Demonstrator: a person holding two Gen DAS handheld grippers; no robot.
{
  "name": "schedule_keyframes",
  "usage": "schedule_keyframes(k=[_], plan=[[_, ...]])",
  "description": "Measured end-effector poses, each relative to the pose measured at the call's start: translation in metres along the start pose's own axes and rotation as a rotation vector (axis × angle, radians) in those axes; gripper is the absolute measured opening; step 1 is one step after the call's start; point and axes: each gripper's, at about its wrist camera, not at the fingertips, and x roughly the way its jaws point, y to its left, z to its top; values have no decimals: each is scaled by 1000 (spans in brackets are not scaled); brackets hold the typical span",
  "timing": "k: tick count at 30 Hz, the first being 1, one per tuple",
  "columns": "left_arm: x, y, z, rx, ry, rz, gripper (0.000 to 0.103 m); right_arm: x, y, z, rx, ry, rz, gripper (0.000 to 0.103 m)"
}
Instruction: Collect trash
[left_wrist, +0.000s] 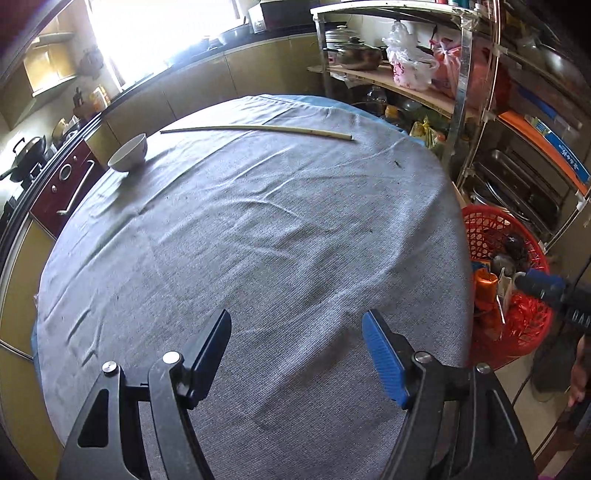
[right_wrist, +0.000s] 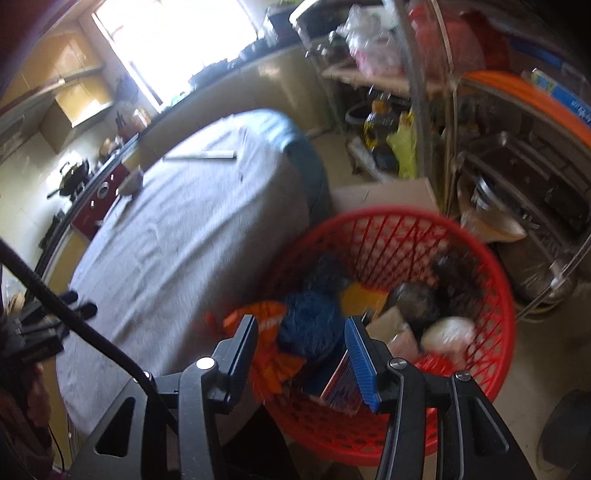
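A red mesh basket (right_wrist: 391, 212) stands on the floor beside the round table and holds trash: an orange wrapper (right_wrist: 266, 314), a blue crumpled wad (right_wrist: 310, 328), a white wad (right_wrist: 448, 334) and a printed carton (right_wrist: 343, 384). My right gripper (right_wrist: 301, 320) hovers over the basket, open, with the trash lying below the fingers. My left gripper (left_wrist: 295, 315) is open above the grey tablecloth (left_wrist: 258, 221) near the table's front, nothing between its fingers. On the cloth's far side lie a long pale stick (left_wrist: 258, 128) and a white bowl (left_wrist: 128, 152). The basket (left_wrist: 480, 212) shows at right.
A metal shelf rack (left_wrist: 461, 92) with pots and plastic bags stands behind the table and basket. A kitchen counter (left_wrist: 184, 66) runs along the back, with a wok (left_wrist: 29, 155) at left. A cardboard box (right_wrist: 384, 194) sits behind the basket. A black cable (right_wrist: 55, 295) crosses the lower left.
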Motion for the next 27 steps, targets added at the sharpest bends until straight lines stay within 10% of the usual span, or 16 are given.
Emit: schedule_keyframes(k=[10, 16, 27], plan=[[2, -7, -1, 23, 4, 3, 74, 51, 16, -13, -126, 120, -28, 57], [3, -4, -1, 11, 9, 10, 74, 54, -20, 11, 0, 28, -182, 57], [-7, 4, 0, -21, -22, 16, 74, -13, -43, 23, 126, -135, -128, 57]])
